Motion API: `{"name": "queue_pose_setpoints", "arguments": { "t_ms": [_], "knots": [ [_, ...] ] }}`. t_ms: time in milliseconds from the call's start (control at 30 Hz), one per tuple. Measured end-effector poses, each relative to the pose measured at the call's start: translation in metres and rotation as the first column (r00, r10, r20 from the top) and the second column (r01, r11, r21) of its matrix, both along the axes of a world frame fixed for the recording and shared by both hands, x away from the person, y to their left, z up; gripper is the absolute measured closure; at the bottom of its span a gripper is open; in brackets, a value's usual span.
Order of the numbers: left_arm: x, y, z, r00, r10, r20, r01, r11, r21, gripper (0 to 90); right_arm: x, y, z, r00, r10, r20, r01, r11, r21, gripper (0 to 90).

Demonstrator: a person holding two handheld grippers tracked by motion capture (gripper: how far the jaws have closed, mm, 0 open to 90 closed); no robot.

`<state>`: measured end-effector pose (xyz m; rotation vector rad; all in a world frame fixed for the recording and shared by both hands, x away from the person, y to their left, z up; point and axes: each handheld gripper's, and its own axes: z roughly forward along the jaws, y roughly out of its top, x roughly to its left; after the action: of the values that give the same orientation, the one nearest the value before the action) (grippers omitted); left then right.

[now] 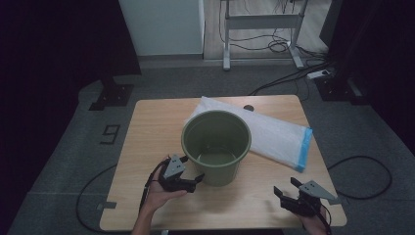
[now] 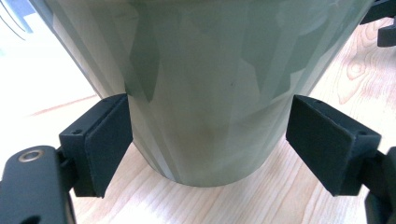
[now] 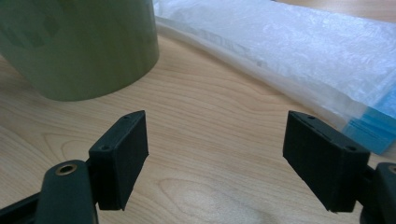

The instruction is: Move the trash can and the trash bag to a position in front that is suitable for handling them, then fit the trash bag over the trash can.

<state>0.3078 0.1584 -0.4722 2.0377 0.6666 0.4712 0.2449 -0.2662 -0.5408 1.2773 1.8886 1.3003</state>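
Note:
An olive-green plastic bucket (image 1: pixel 216 147) stands upright and empty in the middle of the wooden table (image 1: pixel 151 132). My left gripper (image 1: pixel 192 169) is at its front-left side, open, with a jaw on either side of the bucket's lower wall (image 2: pixel 205 93); I cannot tell whether the pads (image 2: pixel 109 144) touch it. A flat white plastic bag with a blue end (image 1: pixel 279 134) lies behind and to the right of the bucket, partly under it. My right gripper (image 1: pixel 287 187) hangs open over bare wood near the front right corner, with the bucket (image 3: pixel 79 46) and the bag (image 3: pixel 289 46) ahead of it.
A small dark round thing (image 1: pixel 248 107) lies at the table's far edge. Cables (image 1: pixel 293 78) run over the grey floor behind and to the right. A white desk frame (image 1: pixel 262 29) stands at the back, and a black stand base (image 1: pixel 111 95) at the far left.

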Motion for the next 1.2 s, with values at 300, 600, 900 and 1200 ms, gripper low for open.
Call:
{"name": "queue_pose_setpoints", "arguments": {
  "t_ms": [300, 600, 900, 1200],
  "knots": [
    [-0.020, 0.027, -0.003, 0.9920, 0.119, -0.040, -0.119, 0.9928, 0.013, 14.1, 0.000, -0.007, 0.003, 0.9984, -0.055, 0.012, 0.054, 0.9979, 0.036, 20.0],
    [-0.028, 0.052, -0.031, 0.9815, 0.146, -0.124, -0.142, 0.9890, 0.043, 13.7, 0.025, 0.016, 0.010, 0.9932, -0.115, 0.017, 0.115, 0.9923, -0.044, 15.6],
    [-0.022, 0.076, -0.036, 0.9797, 0.142, -0.142, -0.142, 0.9899, 0.011, 13.5, 0.074, 0.016, 0.007, 0.9928, -0.107, -0.053, 0.101, 0.9886, -0.111, 20.2],
    [-0.018, 0.093, -0.043, 0.9679, 0.153, -0.199, -0.169, 0.9835, -0.065, 13.8, 0.111, 0.043, -0.001, 0.9902, -0.082, -0.113, 0.054, 0.9697, -0.238, 23.4]
  ]
}}
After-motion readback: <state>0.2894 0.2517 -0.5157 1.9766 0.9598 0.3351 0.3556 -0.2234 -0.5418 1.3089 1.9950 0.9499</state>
